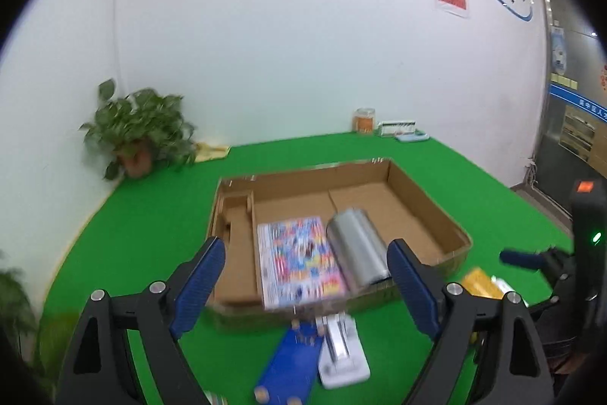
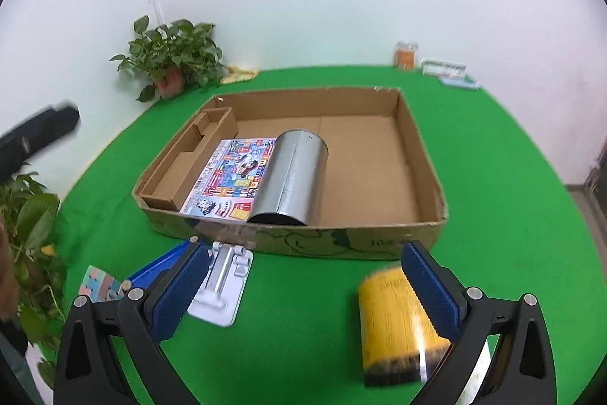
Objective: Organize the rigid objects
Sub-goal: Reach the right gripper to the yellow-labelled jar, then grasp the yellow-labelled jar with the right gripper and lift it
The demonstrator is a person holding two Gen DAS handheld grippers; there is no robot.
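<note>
A green felt-covered table (image 2: 493, 177) runs back to a white wall, and on it sits a wide, shallow brown cardboard tray (image 2: 421, 158) with a narrow divided compartment along its left side. Inside the tray's main section a flat, brightly printed rectangular box (image 2: 227, 173) lies against the divider, and a shiny silver metal cylinder (image 2: 292, 177) lies on its side just beside it, touching its right edge. On the felt in front of the tray, a yellow cylindrical can with a dark end (image 2: 394, 321) lies on its side; to the left of it lie a white plastic card holding a metal bar (image 2: 224, 283) and a flat blue rectangular box (image 1: 292, 363), side by side. The right gripper (image 2: 303, 287) hovers above these with jaws spread wide and nothing between them; the left gripper (image 1: 307, 283) is likewise wide apart and empty, above the tray's near edge.
</note>
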